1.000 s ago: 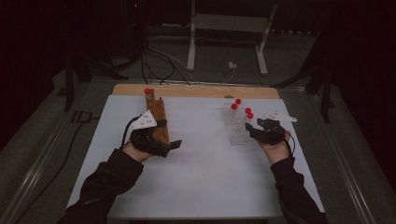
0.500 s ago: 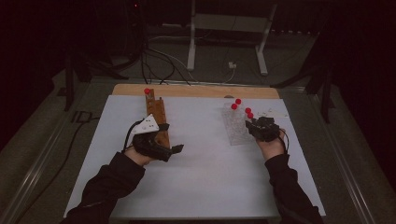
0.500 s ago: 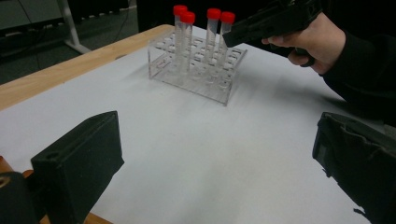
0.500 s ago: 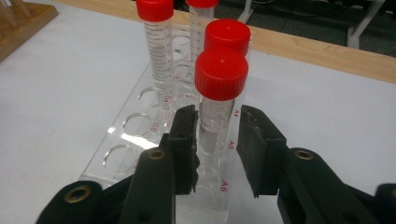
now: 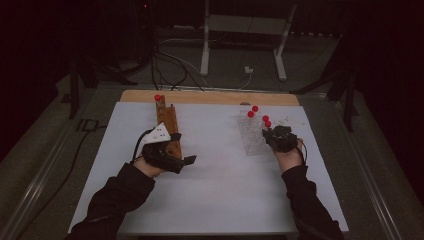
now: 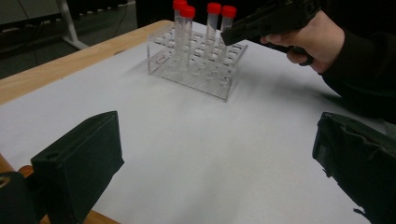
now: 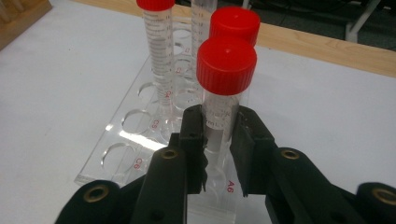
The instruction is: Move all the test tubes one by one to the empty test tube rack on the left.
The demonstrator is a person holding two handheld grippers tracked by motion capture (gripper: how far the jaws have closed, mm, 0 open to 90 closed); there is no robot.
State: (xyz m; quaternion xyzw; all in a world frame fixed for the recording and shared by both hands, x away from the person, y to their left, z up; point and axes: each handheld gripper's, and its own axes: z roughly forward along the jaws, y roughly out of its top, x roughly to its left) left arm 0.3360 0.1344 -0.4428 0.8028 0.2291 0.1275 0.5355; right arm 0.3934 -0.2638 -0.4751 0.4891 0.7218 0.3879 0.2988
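While your left gripper (image 5: 175, 159) rests at the near end of the wooden rack (image 5: 168, 125), its jaws stand spread wide with nothing but bare sheet between them. That rack is a long brown block running away from you, with a single red-capped tube (image 5: 158, 98) upright at its far end. To its left the white sheet (image 5: 215, 190) runs out to its own edge, and a strip of bare wood (image 5: 210, 97) marks the table's far side. Between your two hands the sheet lies flat, matte and open, so you have broad room across the middle and all along the near edge.

Further right stands the clear rack (image 6: 196, 60), a see-through plastic block with rows of round holes and small red labels beside them. Four tubes stand upright in it, each a slim transparent cylinder with printed graduations and a ribbed red screw cap. Your right gripper (image 7: 219, 140) has just been closing, and its black jaws now pinch the nearest tube (image 7: 223, 88) just below the cap, one serrated pad on either side of the barrel. That tube sits in the hole at the rack's near corner, marked A6, with another capped tube directly behind it. Right of your hand the sheet's edge is near, with some small white pieces (image 5: 292, 121) lying just beyond the rack.
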